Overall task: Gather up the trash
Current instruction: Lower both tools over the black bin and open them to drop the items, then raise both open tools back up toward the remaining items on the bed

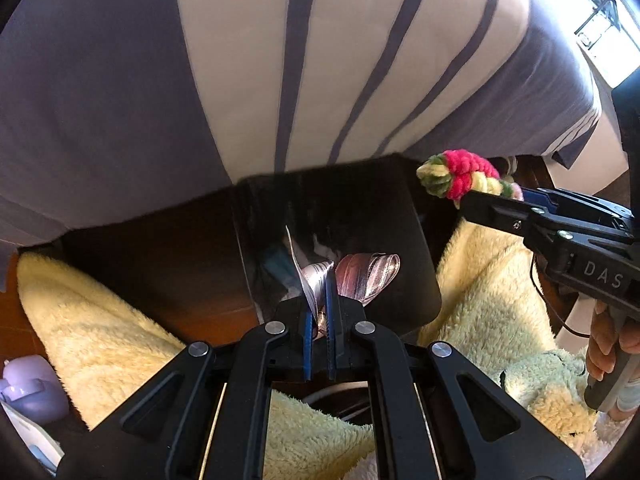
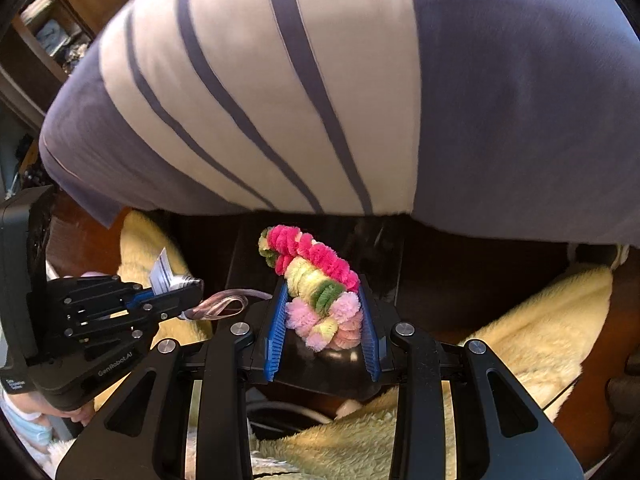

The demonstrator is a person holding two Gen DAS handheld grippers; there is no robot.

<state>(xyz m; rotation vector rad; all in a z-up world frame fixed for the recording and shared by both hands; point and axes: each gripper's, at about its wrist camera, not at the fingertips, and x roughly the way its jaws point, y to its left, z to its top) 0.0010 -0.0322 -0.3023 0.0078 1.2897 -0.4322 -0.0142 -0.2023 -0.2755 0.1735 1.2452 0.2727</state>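
My left gripper (image 1: 320, 312) is clamped tight on a pink ribbon (image 1: 366, 278) and paper scrap, above the black bin (image 1: 416, 276). My right gripper (image 2: 324, 320) holds the fuzzy pink-yellow-green pipe-cleaner bundle (image 2: 316, 280), jaws narrow, over the bin's rim.

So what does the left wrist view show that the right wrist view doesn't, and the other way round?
Left wrist only: a lilac object at lower left and a bright window at upper right.

Right wrist only: wooden shelving at upper left.

Both: the left gripper shut on a paper scrap with pink ribbon, the right gripper holding a pink, yellow and green chenille garland, the black bin, the striped bedding and the yellow fleece.
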